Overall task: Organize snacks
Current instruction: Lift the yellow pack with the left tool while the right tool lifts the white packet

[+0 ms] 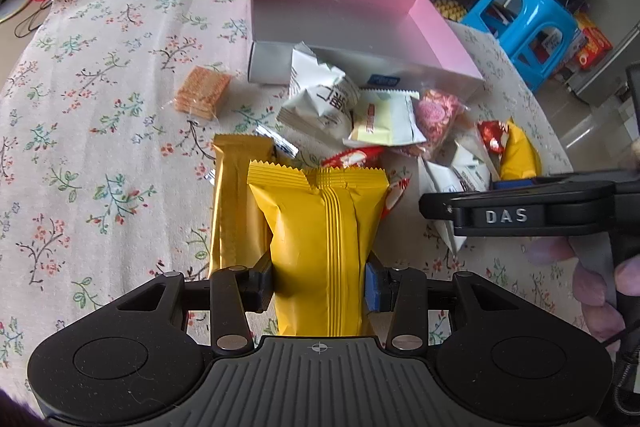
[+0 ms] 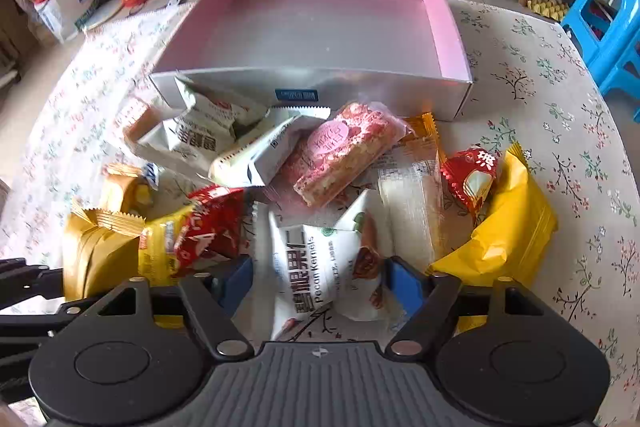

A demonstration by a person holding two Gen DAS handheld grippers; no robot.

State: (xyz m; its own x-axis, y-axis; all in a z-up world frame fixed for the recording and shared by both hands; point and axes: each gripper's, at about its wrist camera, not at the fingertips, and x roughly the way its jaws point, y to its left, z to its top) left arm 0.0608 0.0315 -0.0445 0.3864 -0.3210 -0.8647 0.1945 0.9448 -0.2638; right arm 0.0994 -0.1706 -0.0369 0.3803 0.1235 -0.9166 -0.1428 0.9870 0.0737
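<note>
- At the six o'clock edge of the left wrist view, the left gripper (image 1: pixel 319 285) pinches a yellow snack packet (image 1: pixel 320 247) between its two pads; the packet stands upright with its crimped top edge toward twelve o'clock.
- Just behind that packet, toward ten o'clock, a gold wrapped bar (image 1: pixel 236 203) lies on the floral tablecloth (image 1: pixel 80 147).
- Toward ten o'clock of the bar, apart from the pile, lies a clear pack of orange crackers (image 1: pixel 204 93).
- At twelve to one o'clock sits the pink-lined box (image 1: pixel 444 27), open at the top, with nothing seen inside it.
- In front of the box's near wall, a heap of snacks includes a white crumpled packet (image 1: pixel 320 99) and a pink cereal bar (image 1: pixel 434 115).
- At three o'clock in this view, the right gripper (image 1: pixel 516 213) shows side-on, with a purple-gloved hand (image 1: pixel 592 279) below it.
- In the right wrist view, the right gripper (image 2: pixel 320 281) has its fingers spread, one each side of a white pecan packet (image 2: pixel 320 267) lying on the cloth; the blue pads stand just beside the packet, not squeezing it.
- At eight o'clock of that packet lies a red packet (image 2: pixel 212 231); at three o'clock a second yellow packet (image 2: pixel 508 227), with a small red sweet (image 2: pixel 472 179) at its upper edge.
- The box (image 2: pixel 312 83) fills twelve o'clock here.
</note>
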